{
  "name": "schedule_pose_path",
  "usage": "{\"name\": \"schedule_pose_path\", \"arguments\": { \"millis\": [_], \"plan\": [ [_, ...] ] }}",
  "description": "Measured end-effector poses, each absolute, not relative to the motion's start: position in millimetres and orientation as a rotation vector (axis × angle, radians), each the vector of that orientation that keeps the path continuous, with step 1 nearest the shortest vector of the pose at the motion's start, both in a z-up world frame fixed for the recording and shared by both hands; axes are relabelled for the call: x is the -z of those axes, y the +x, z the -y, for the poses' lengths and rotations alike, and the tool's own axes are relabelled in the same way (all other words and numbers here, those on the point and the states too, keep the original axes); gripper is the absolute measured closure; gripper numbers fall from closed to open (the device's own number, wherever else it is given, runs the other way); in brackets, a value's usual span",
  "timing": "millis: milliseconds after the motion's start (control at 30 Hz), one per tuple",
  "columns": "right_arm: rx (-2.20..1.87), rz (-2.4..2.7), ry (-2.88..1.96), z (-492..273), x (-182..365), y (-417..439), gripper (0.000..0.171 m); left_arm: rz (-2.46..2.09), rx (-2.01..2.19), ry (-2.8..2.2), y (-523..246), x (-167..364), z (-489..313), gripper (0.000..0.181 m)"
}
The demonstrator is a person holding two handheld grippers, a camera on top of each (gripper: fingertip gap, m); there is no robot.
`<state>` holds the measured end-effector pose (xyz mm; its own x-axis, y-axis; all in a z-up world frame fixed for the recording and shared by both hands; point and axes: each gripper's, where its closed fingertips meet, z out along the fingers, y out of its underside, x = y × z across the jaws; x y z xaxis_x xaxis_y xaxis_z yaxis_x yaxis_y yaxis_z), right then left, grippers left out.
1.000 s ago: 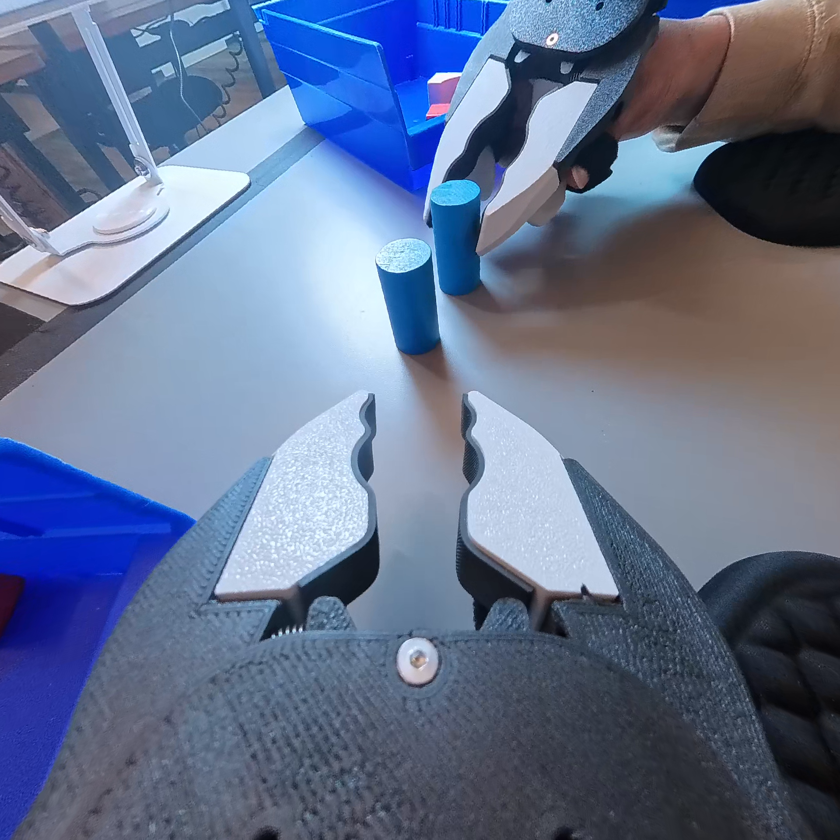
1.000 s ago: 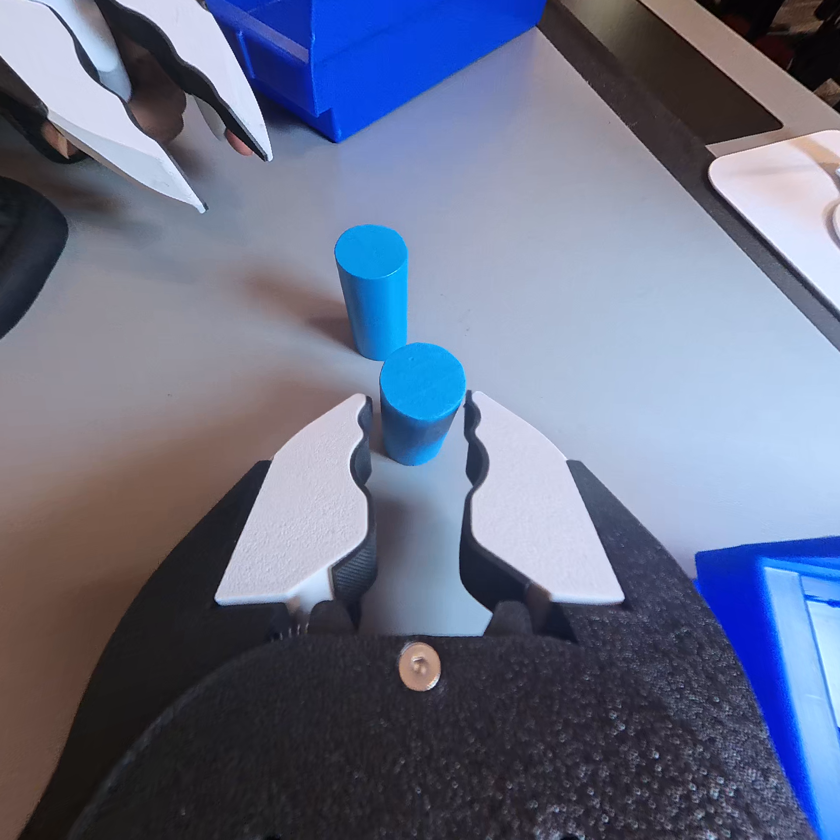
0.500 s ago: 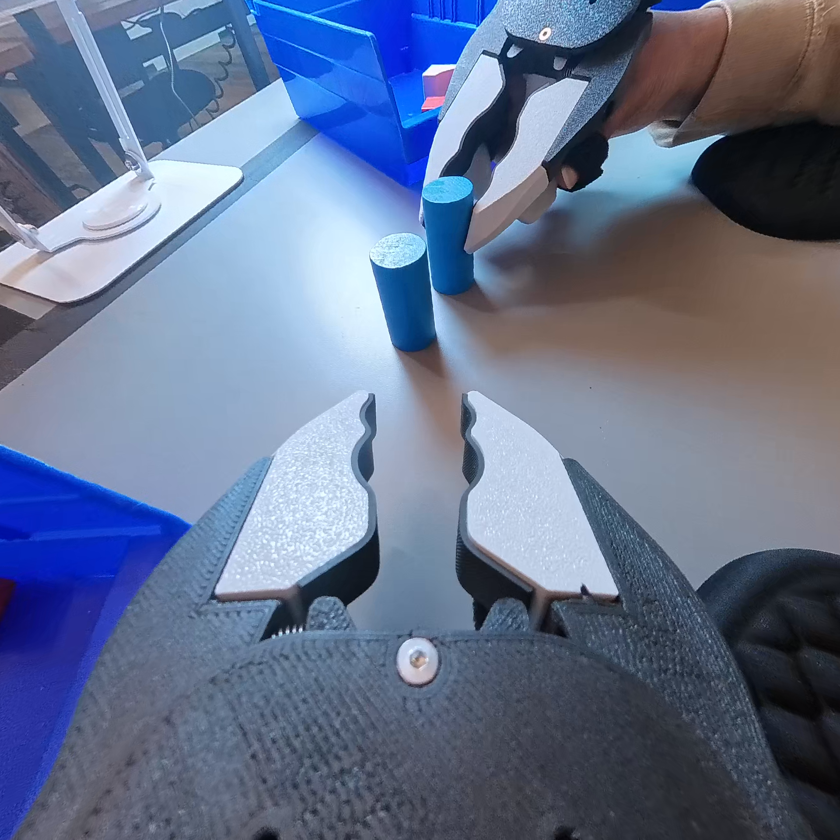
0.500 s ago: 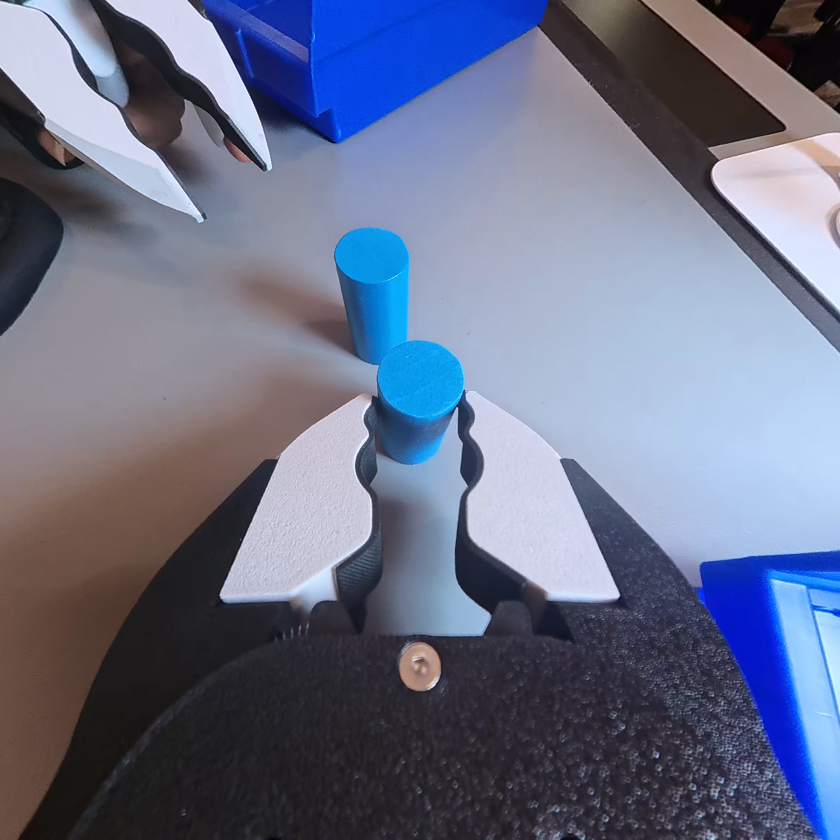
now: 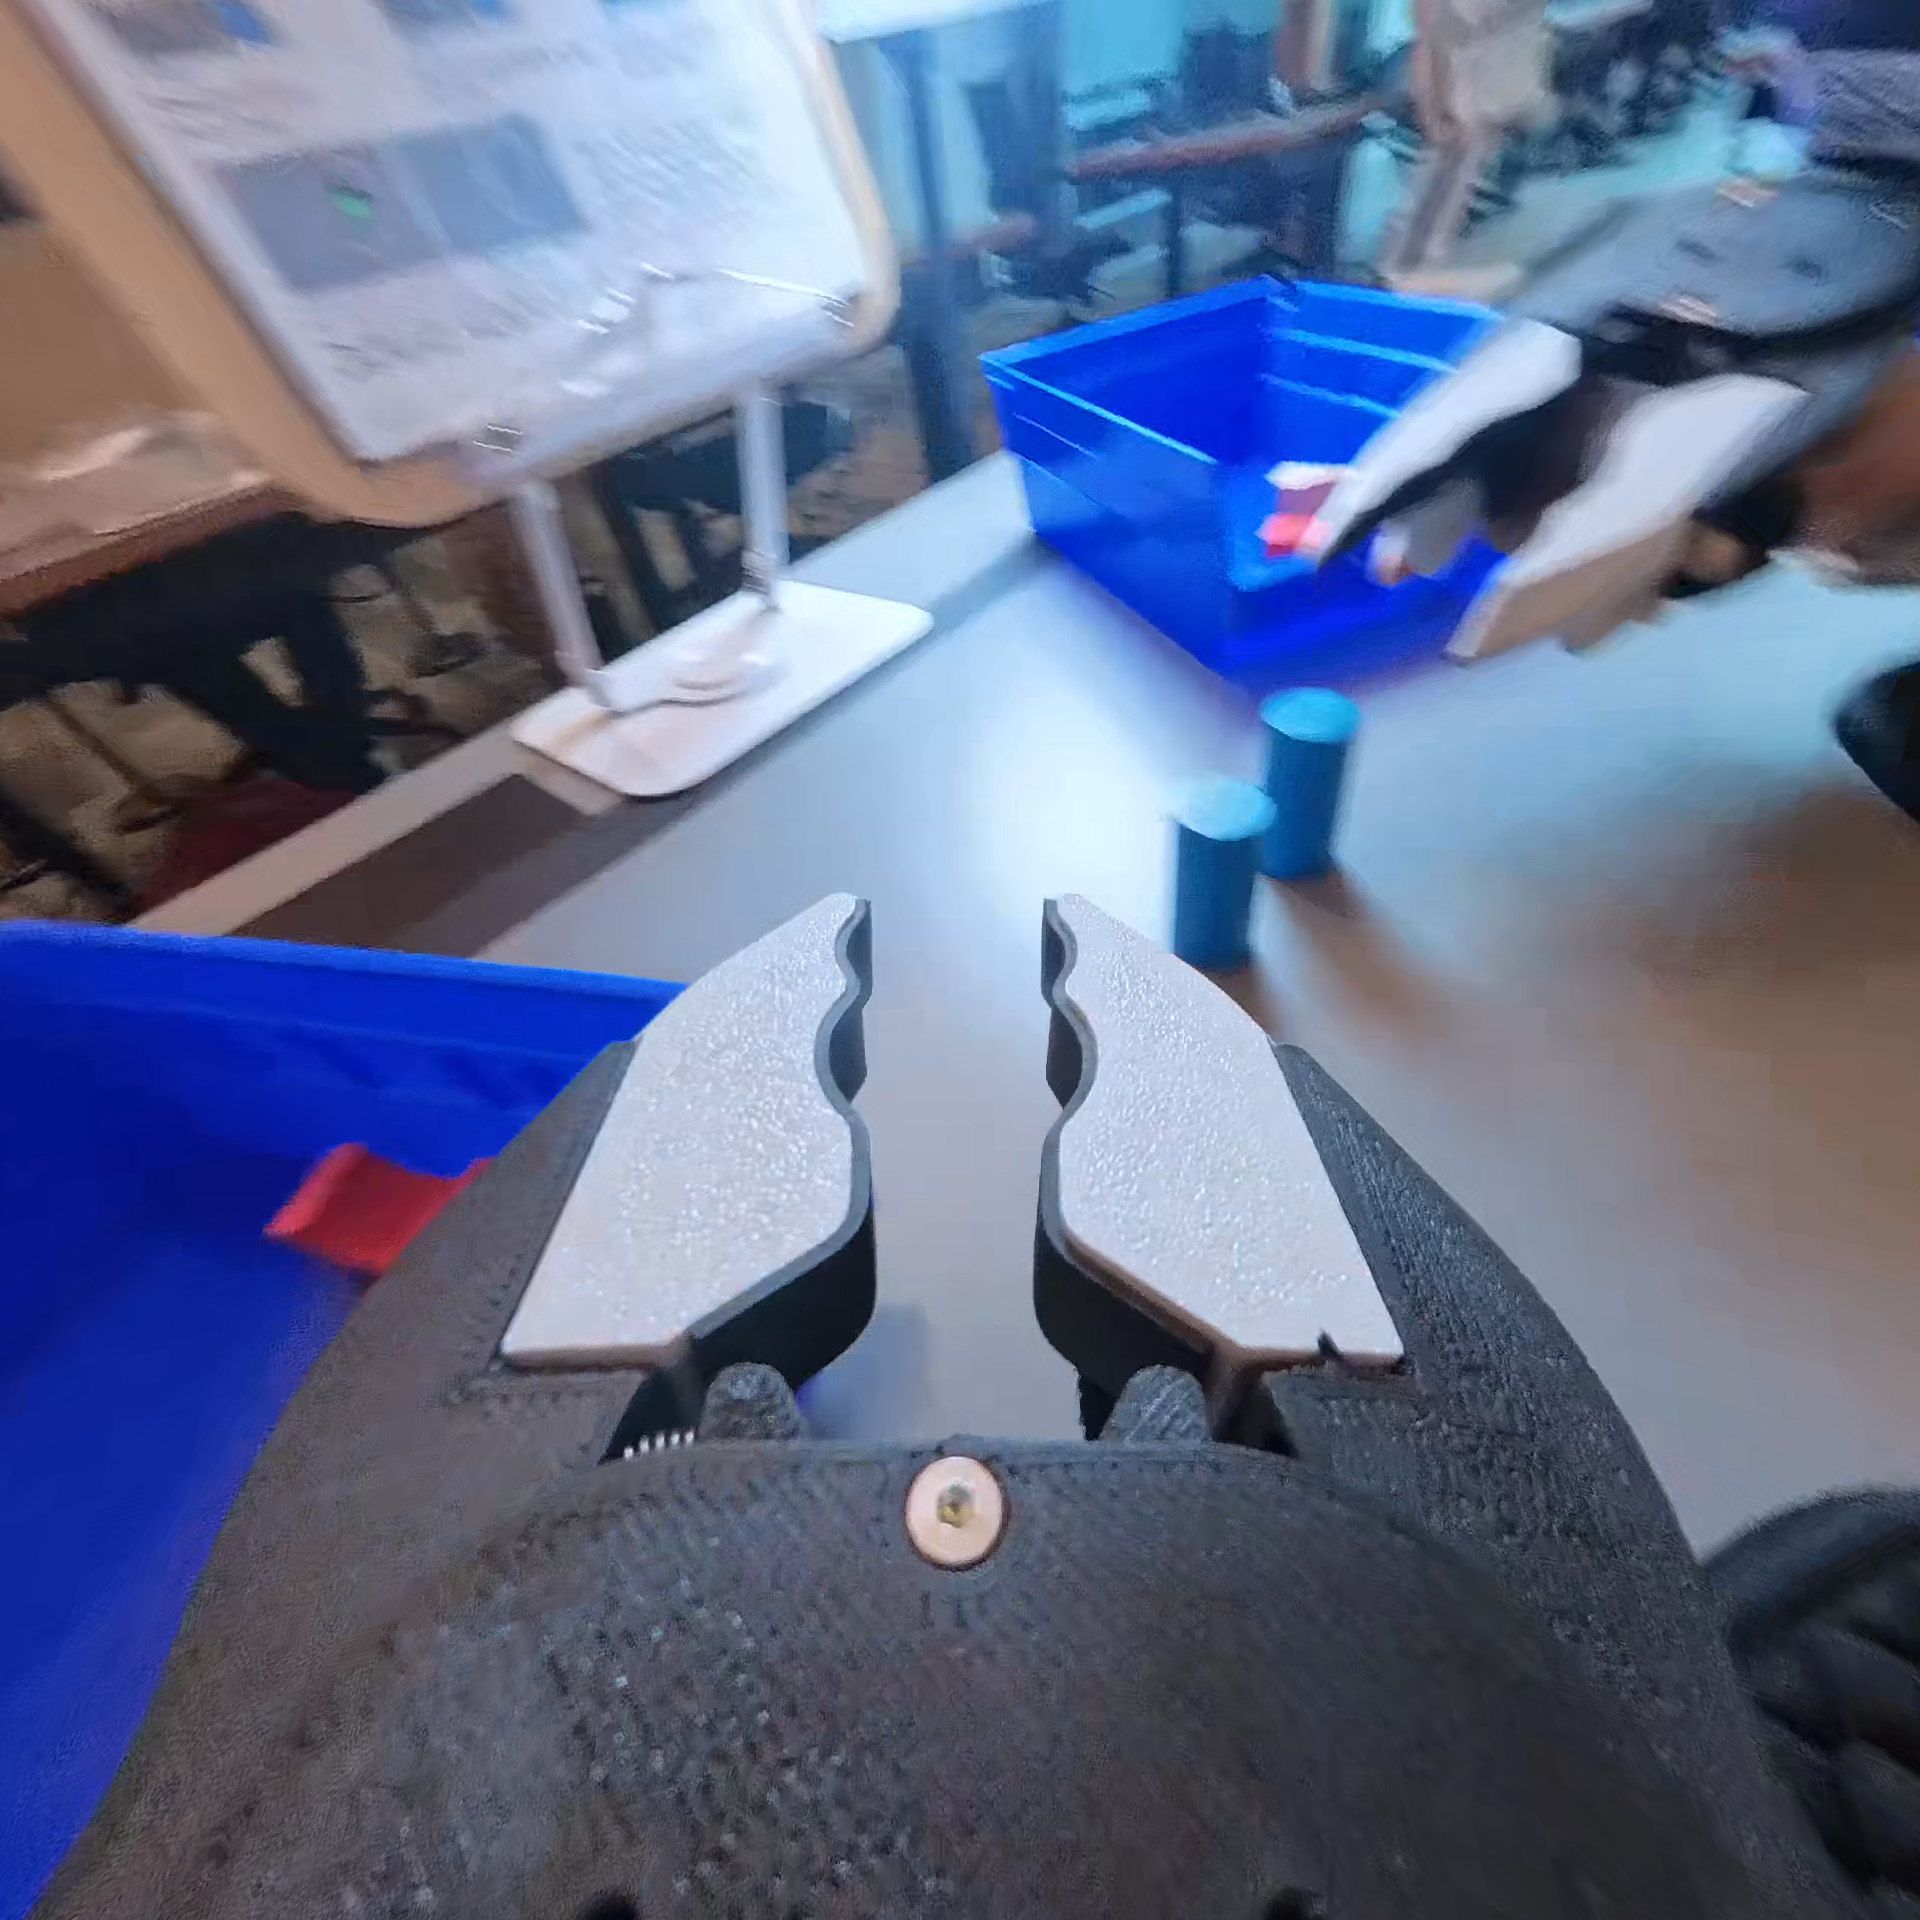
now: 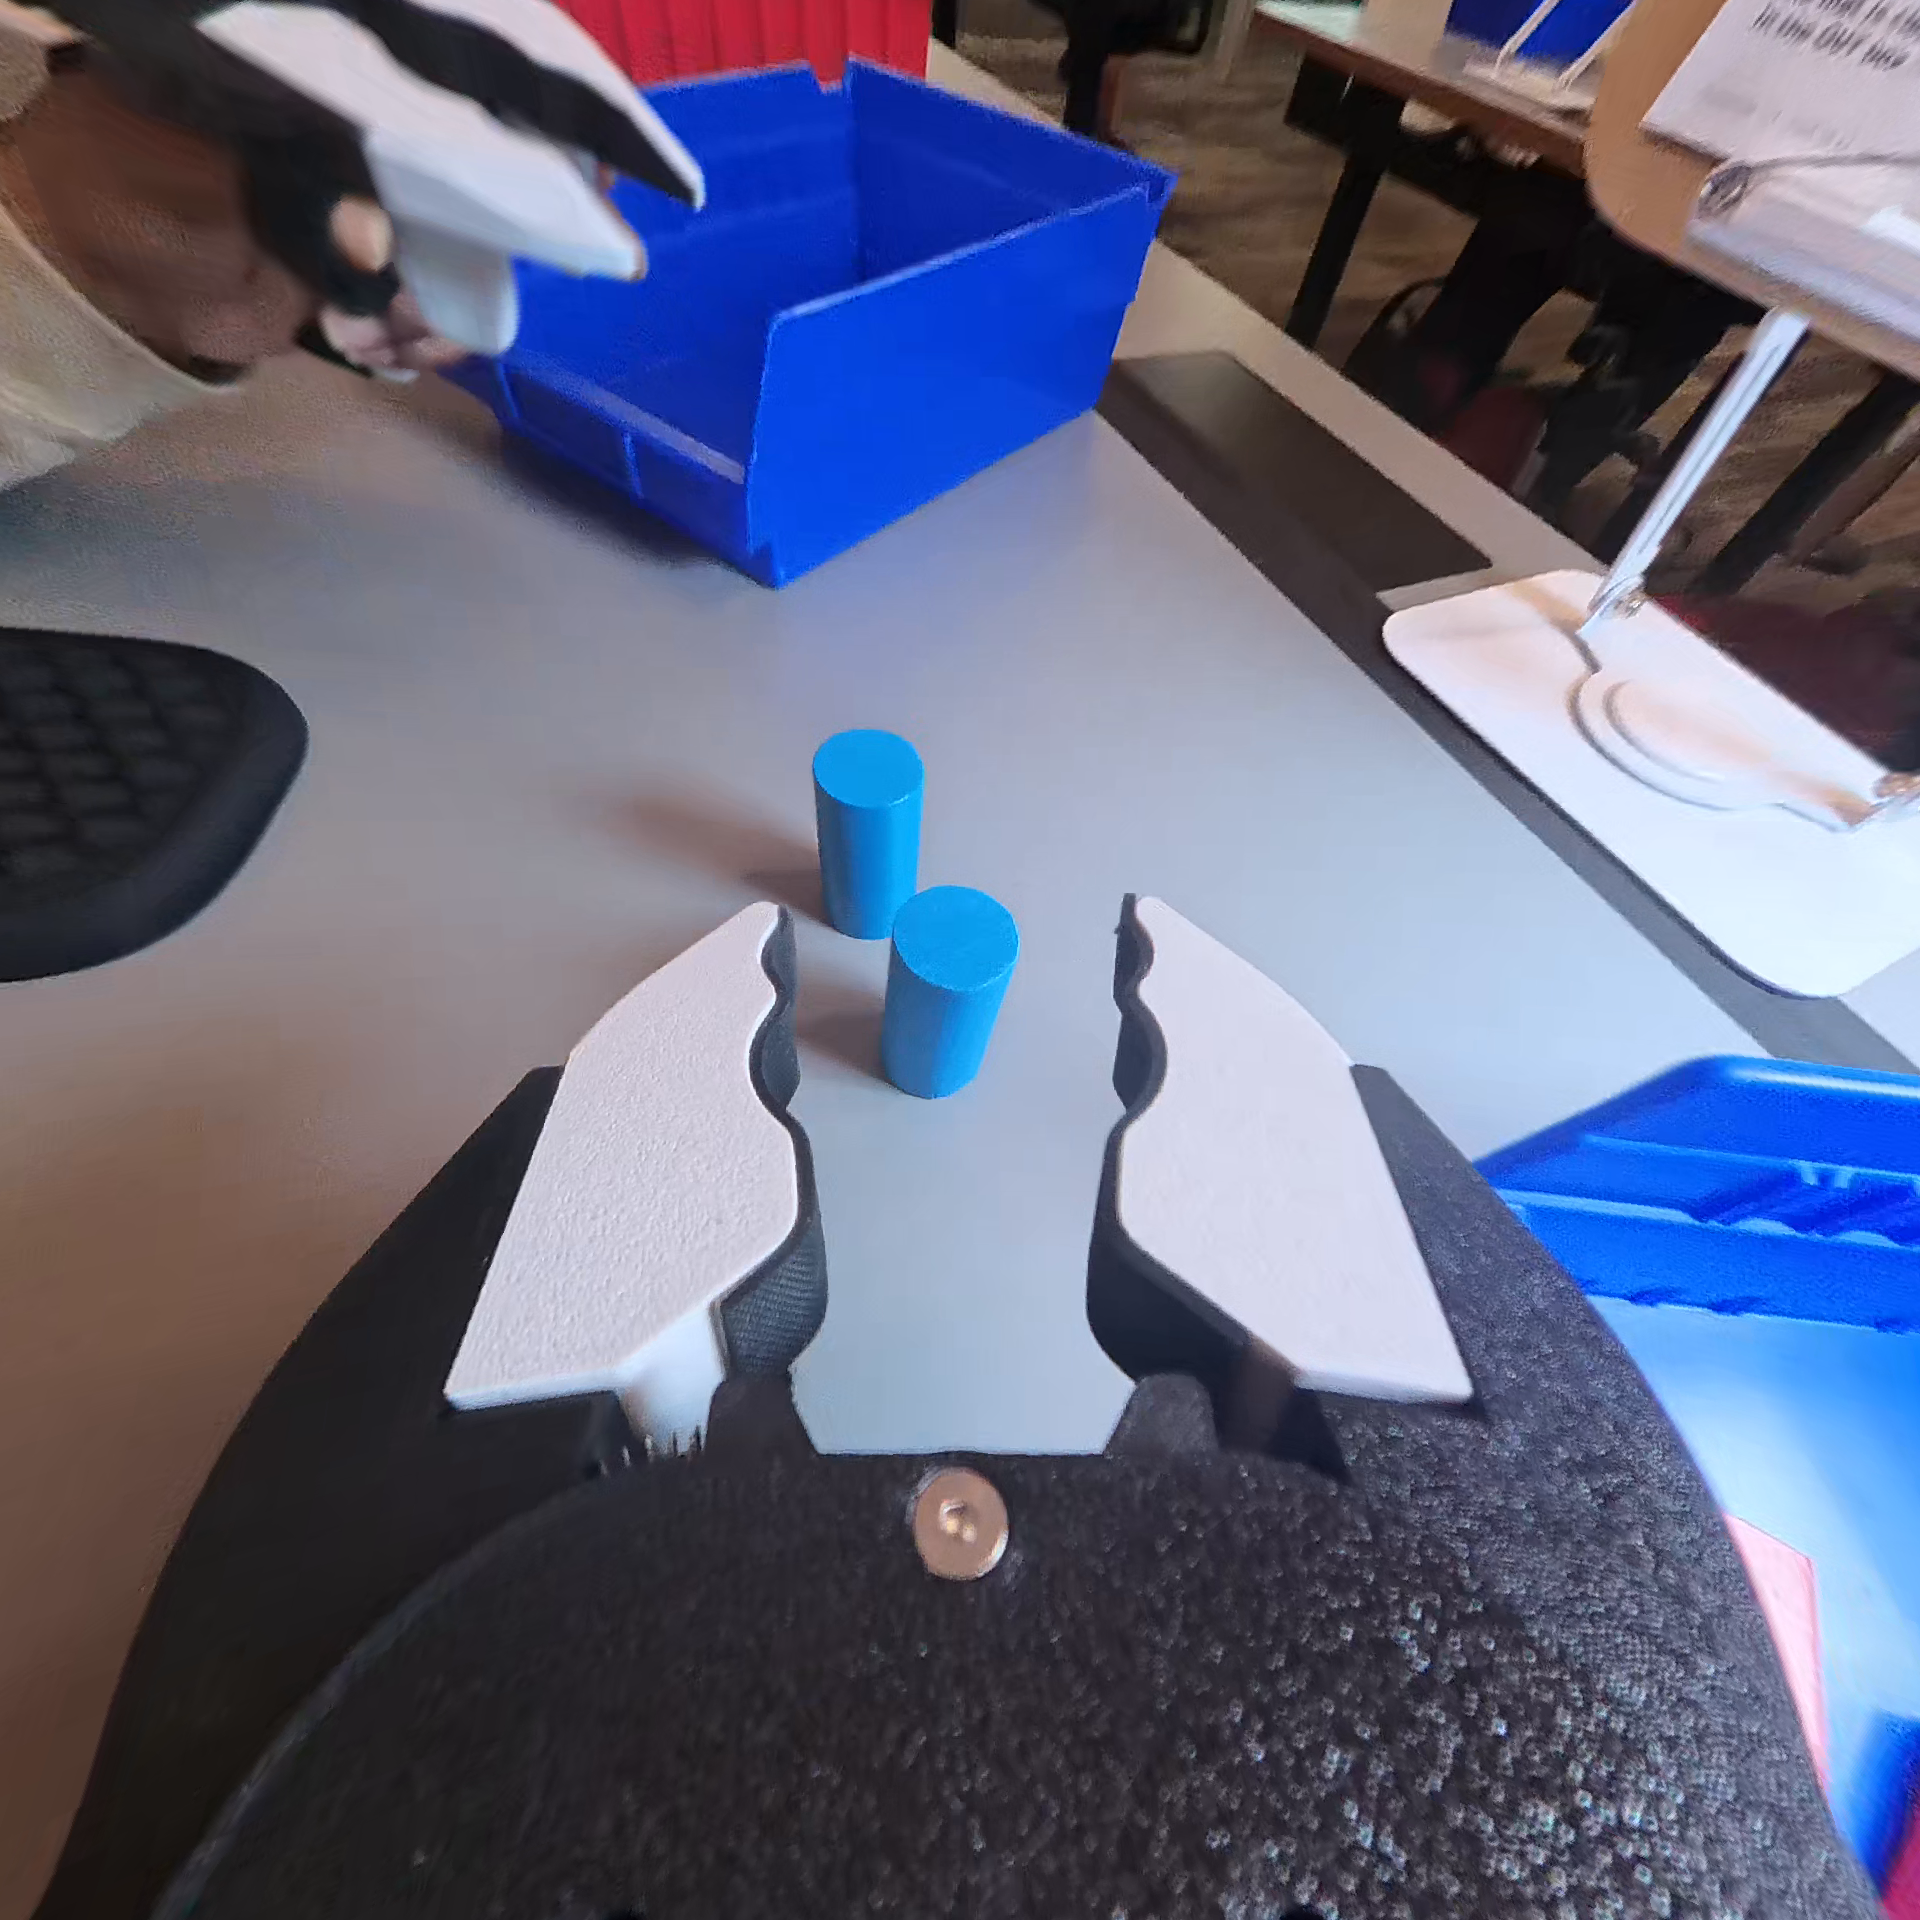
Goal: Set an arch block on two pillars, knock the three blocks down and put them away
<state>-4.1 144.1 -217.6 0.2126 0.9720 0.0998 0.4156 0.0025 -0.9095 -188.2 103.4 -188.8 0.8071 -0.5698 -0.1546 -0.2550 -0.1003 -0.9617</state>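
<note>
1. Two blue cylinder pillars stand upright on the grey table [image 6: 1195, 748], side by side with a small gap, not touching. I'll use the pair as the landmark.
2. From the right wrist view, the near pillar [image 6: 948, 989] sits just ahead of the right gripper [image 6: 954, 920], roughly level with its fingertips but free of both. The far pillar [image 6: 868, 831] is right behind it, a bit to the left.
3. Right gripper's jaws are spread wide, nothing in them, with bare table showing between the white fingers [image 6: 665, 1132].
4. Left gripper [image 5: 956, 914] is on the opposite side of the pillars, well back from them. Jaws apart with a moderate gap, holding nothing. In its view the pillars [image 5: 1216, 883] and [image 5: 1304, 779] are ahead and to the right.
5. That frame is pretty motion-blurred, so fine detail is a wash.
6. Beyond the pillars in the left wrist view is a blue bin [image 5: 1143, 468] with small red and white pieces [image 5: 1299, 509] inside; can't tell if any is the arch block.
7. Another blue bin [image 5: 156, 1247] sits close by the left gripper, away from the pillars, with a red block [image 5: 353, 1205] in it. Shape's partly hidden.
8. A white stand base [image 6: 1621, 758] sits off to one side of the pillars, near the table edge.
</note>
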Motion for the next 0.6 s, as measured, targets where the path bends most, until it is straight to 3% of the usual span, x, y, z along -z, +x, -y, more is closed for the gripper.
{"name": "schedule_pose_path", "arguments": {
  "millis": [133, 433, 467, 600],
  "plan": [
    [-0.779, 1.326, -1.549, -132.6, 206.0, 4.9, 0.114, -0.452, 0.207, -1.867, -255.0, 178.1, -137.8, 0.143],
    [-0.705, 1.363, -1.549, -128.9, 217.4, 12.9, 0.12, -0.668, -0.094, -2.461, -324.6, 304.9, -191.2, 0.142],
    [-0.708, 1.359, -1.55, -130.1, 217.7, 13.8, 0.121, -0.708, -0.133, -2.417, -324.8, 301.6, -195.2, 0.155],
    [-0.717, 1.339, -1.541, -132.8, 218.1, 15.0, 0.123, -0.735, -0.251, -2.285, -326.1, 266.5, -190.6, 0.16]
  ]
}}
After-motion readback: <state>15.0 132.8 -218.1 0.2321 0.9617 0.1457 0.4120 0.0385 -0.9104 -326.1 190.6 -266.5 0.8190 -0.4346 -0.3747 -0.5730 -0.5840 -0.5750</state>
